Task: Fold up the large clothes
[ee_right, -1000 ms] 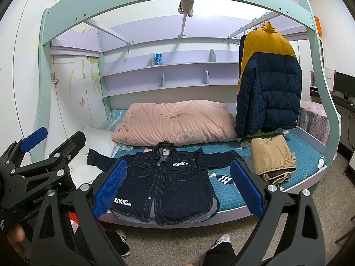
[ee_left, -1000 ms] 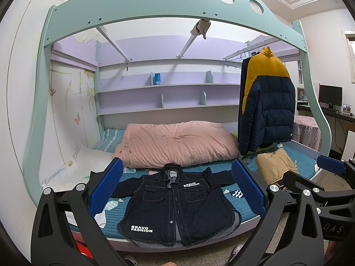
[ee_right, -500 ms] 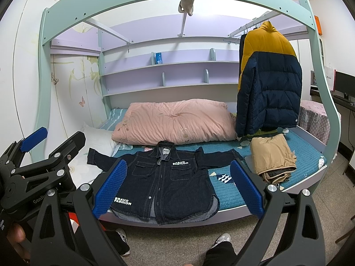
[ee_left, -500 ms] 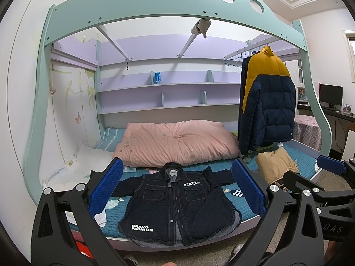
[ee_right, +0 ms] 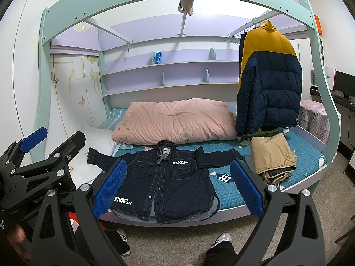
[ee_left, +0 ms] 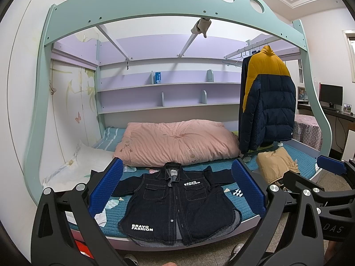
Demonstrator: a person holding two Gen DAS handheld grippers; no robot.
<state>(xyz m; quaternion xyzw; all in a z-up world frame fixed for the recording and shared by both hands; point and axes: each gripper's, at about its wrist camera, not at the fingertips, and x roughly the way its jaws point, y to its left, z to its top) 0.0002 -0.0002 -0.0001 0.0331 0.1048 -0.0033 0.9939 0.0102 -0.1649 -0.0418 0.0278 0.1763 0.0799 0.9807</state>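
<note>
A dark denim jacket (ee_left: 175,201) with white "BRAVO FASHION" print lies flat and face up on the teal bed cover (ee_left: 241,201), sleeves spread, hem at the front edge. It also shows in the right wrist view (ee_right: 164,181). My left gripper (ee_left: 176,188) is open and empty, held in the air in front of the bed, away from the jacket. My right gripper (ee_right: 177,186) is open and empty too, to the right of the left one, also short of the bed. Each gripper shows at the edge of the other's view.
A pink duvet (ee_left: 177,144) lies behind the jacket. A folded tan garment (ee_right: 273,155) sits at the bed's right end. A yellow-and-navy puffer jacket (ee_right: 268,77) hangs above it. A white pillow (ee_left: 82,168) is at the left. The mint bed frame (ee_left: 168,6) arches overhead.
</note>
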